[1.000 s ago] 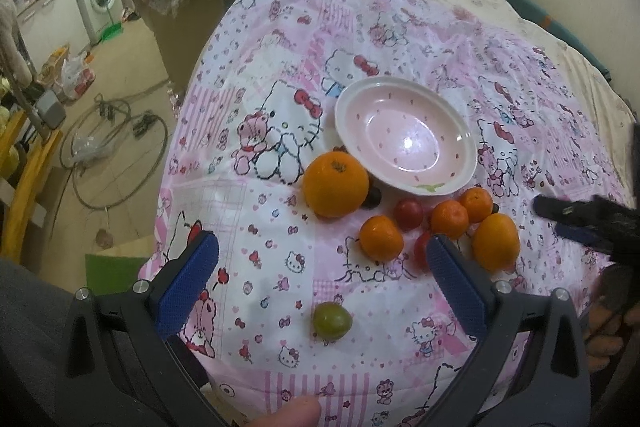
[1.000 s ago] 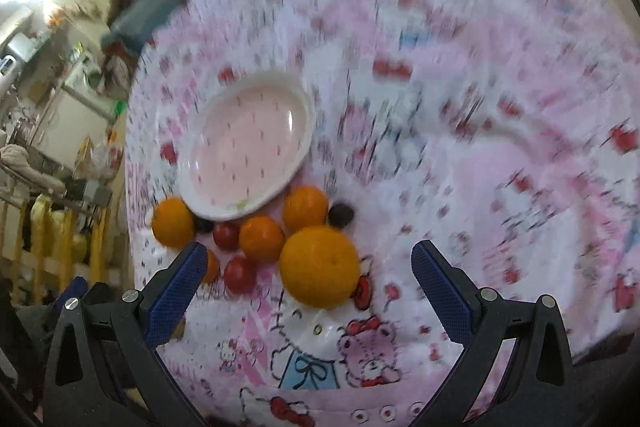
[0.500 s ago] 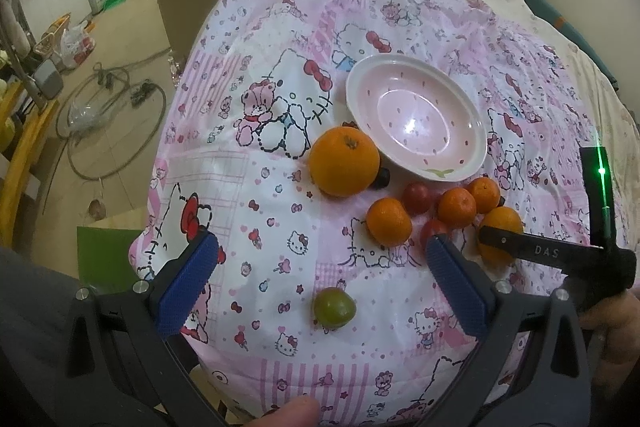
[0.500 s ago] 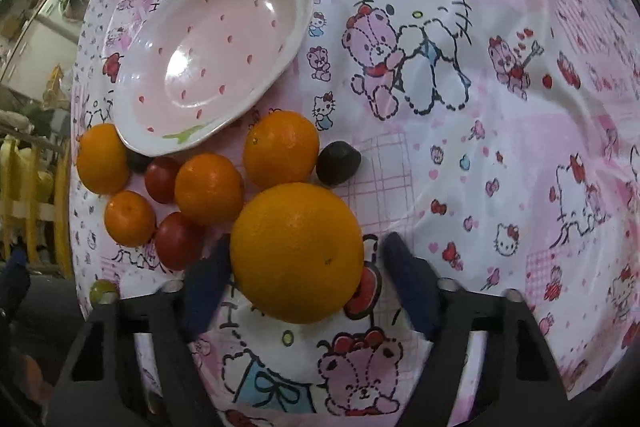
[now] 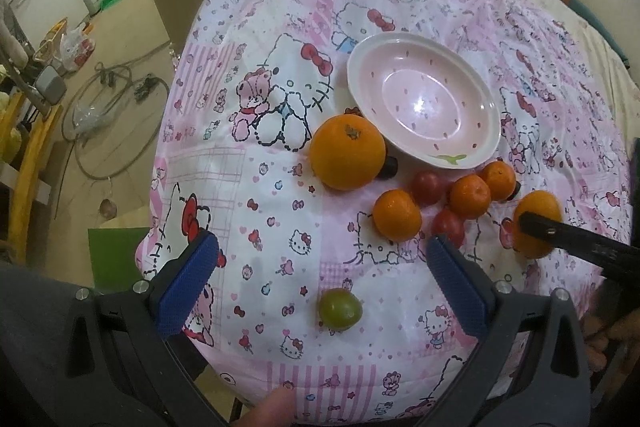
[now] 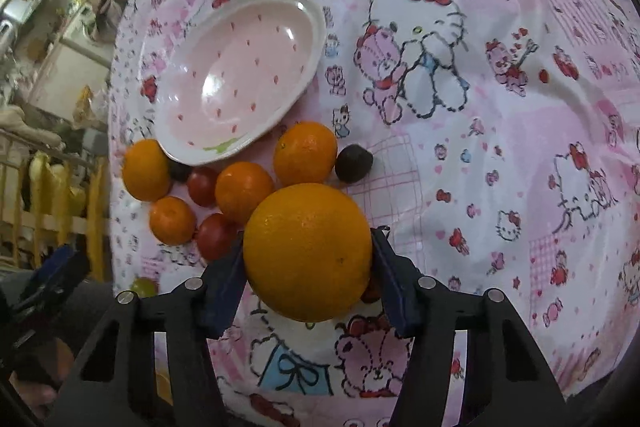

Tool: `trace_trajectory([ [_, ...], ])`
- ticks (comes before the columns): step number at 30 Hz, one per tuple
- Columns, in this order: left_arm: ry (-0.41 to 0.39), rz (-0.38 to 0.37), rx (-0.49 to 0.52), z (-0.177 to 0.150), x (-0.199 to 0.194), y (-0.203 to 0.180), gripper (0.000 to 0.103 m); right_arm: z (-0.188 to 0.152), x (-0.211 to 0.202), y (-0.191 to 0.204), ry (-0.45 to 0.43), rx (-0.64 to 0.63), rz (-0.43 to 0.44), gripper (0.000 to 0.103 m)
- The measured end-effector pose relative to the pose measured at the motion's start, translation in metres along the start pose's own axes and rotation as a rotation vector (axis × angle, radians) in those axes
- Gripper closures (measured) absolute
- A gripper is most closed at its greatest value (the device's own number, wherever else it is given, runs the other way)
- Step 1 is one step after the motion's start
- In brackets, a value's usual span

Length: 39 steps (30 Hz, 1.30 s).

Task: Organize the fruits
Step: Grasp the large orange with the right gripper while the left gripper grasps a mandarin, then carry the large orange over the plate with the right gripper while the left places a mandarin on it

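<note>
One orange is sitting clamped between the right gripper pads at its widest part, on the cloth near the bowl; it is likely firm, heavy, smooth-skinned. The left gripper is hanging open, empty.

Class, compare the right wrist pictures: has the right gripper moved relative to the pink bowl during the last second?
Yes. The right gripper has advanced toward the bowl and its fingers have closed in around the orange nearest the camera.
</note>
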<state>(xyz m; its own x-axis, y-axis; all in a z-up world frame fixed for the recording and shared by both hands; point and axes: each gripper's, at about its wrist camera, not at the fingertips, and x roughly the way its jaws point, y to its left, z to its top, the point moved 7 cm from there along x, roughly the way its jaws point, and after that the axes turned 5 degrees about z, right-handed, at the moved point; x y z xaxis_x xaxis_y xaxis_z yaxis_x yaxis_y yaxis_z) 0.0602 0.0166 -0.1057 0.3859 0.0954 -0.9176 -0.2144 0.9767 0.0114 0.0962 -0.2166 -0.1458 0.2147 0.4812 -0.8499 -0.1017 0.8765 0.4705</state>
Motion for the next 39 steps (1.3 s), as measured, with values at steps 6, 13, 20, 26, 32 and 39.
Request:
trace_trajectory([
  [6,0.105,-0.072,0.008,0.027,0.022,-0.011,0.001,0.011,-0.02,0.0,-0.066,0.028,0.033,0.042],
  [13,0.178,-0.033,0.034,0.055,0.058,-0.011,0.005,0.018,-0.031,-0.003,-0.093,0.052,0.057,0.042],
  [20,0.233,-0.037,0.046,0.055,0.083,-0.017,0.01,0.022,-0.031,-0.01,-0.101,0.082,0.057,0.042],
  [26,0.254,-0.043,0.059,0.051,0.094,-0.019,0.022,0.025,-0.027,-0.012,-0.091,0.093,0.062,0.042],
  [32,0.253,-0.096,0.072,0.051,0.094,-0.027,0.045,0.025,-0.024,-0.006,-0.085,0.078,0.07,0.042],
  [39,0.249,-0.099,0.048,0.048,0.09,-0.029,0.05,0.023,-0.02,-0.002,-0.077,0.05,0.055,0.042],
])
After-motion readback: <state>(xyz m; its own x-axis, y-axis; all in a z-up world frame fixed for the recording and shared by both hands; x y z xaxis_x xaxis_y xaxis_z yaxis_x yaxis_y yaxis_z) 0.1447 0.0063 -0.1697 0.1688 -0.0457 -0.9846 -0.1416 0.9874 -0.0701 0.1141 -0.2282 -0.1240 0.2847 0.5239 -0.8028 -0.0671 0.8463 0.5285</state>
